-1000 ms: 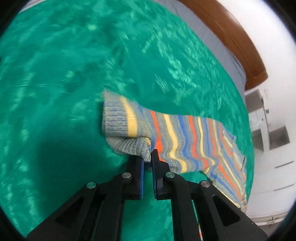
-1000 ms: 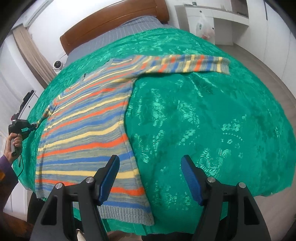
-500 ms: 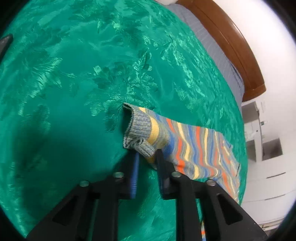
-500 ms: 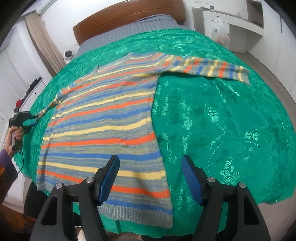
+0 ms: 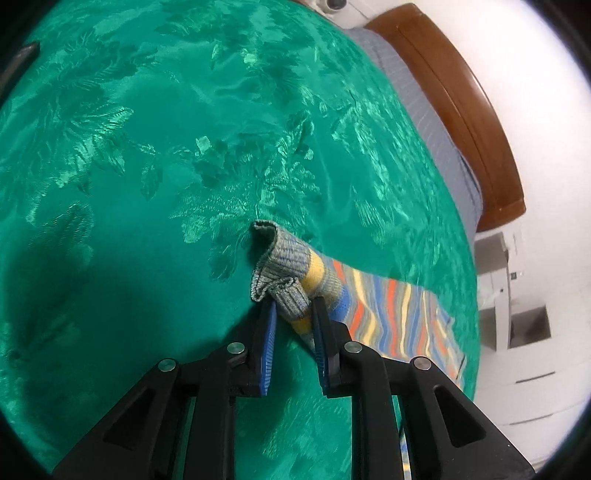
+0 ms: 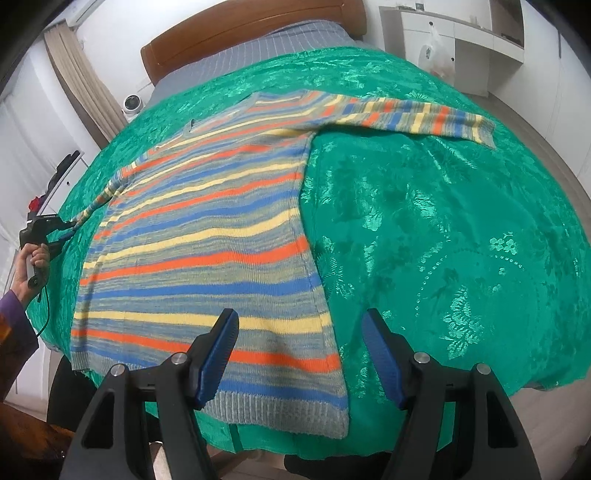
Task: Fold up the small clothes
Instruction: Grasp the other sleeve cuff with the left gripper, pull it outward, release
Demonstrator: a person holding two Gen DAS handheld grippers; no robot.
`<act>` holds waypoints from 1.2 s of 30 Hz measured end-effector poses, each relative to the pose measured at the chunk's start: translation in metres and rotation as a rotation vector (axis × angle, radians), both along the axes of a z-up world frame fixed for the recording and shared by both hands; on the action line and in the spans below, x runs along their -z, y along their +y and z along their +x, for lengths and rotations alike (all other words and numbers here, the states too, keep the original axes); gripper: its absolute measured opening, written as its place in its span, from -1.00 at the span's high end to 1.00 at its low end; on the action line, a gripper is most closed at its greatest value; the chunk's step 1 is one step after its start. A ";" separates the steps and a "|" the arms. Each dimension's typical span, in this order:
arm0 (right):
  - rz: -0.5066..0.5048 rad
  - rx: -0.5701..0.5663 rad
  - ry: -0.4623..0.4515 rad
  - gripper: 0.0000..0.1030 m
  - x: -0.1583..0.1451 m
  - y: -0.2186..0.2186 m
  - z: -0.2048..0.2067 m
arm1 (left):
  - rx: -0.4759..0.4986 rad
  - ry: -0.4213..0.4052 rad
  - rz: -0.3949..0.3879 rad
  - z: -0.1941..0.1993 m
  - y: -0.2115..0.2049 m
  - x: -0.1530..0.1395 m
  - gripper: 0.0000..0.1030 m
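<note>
A striped sweater (image 6: 207, 236) in grey, blue, orange and yellow lies flat on a green bedspread (image 6: 443, 229). Its right sleeve (image 6: 413, 116) stretches out to the far right. Its left sleeve runs to my left gripper (image 6: 68, 227), seen at the left edge of the right wrist view. In the left wrist view my left gripper (image 5: 293, 306) has its jaws partly parted, with the grey ribbed cuff (image 5: 284, 273) of the left sleeve between them. My right gripper (image 6: 299, 325) is wide open and empty above the sweater's lower right corner.
A wooden headboard (image 6: 251, 29) and grey bedding (image 6: 258, 55) lie at the far end of the bed. White cabinets (image 6: 461, 44) stand at the back right. A white round camera (image 6: 133, 103) and curtains (image 6: 85, 81) are at the back left.
My left gripper's jaws have parted from tightly shut on the cuff to a wider gap. My right gripper has moved left, over the sweater's lower right corner, still open.
</note>
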State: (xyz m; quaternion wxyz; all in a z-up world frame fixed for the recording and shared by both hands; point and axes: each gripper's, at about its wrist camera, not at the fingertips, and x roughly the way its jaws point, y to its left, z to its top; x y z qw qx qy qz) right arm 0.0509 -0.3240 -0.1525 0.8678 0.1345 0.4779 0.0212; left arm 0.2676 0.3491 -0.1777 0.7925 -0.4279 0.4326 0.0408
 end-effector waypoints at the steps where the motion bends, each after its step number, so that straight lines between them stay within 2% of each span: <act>1: 0.000 0.000 -0.006 -0.33 -0.002 0.001 0.000 | -0.006 -0.005 -0.003 -0.001 0.000 0.000 0.65; 7: -0.008 -0.011 0.004 -0.33 0.000 0.004 -0.001 | -0.024 -0.020 -0.028 -0.003 0.005 0.004 0.65; 8: -0.008 -0.012 0.008 -0.33 0.002 0.004 -0.001 | -0.016 -0.010 -0.022 -0.001 0.004 0.005 0.90; 11: -0.007 -0.004 0.010 -0.33 0.001 0.003 -0.001 | -0.001 0.043 0.026 -0.004 0.004 -0.002 0.94; 16: -0.019 0.011 -0.015 -0.33 -0.003 0.000 -0.005 | -0.017 0.071 0.048 -0.033 0.017 -0.017 0.95; 19: -0.021 -0.002 0.016 -0.33 0.007 0.001 0.003 | -0.007 0.148 0.083 -0.031 0.019 0.000 0.95; 27: -0.025 0.033 0.015 -0.33 0.013 -0.005 0.000 | -0.002 0.171 0.156 -0.024 0.010 -0.003 0.94; 29: -0.032 0.034 0.017 -0.33 0.013 -0.006 -0.004 | 0.025 0.167 0.198 -0.022 0.004 -0.006 0.92; 31: -0.039 0.042 0.012 -0.33 0.011 -0.008 -0.006 | 0.055 0.160 0.249 -0.024 -0.002 -0.012 0.81; 34: -0.057 0.058 -0.002 -0.33 0.007 -0.010 -0.010 | 0.086 0.138 0.388 -0.038 -0.019 -0.031 0.47; 36: -0.075 0.069 -0.006 -0.33 0.005 -0.011 -0.012 | 0.119 0.092 0.458 -0.053 -0.032 -0.044 -0.20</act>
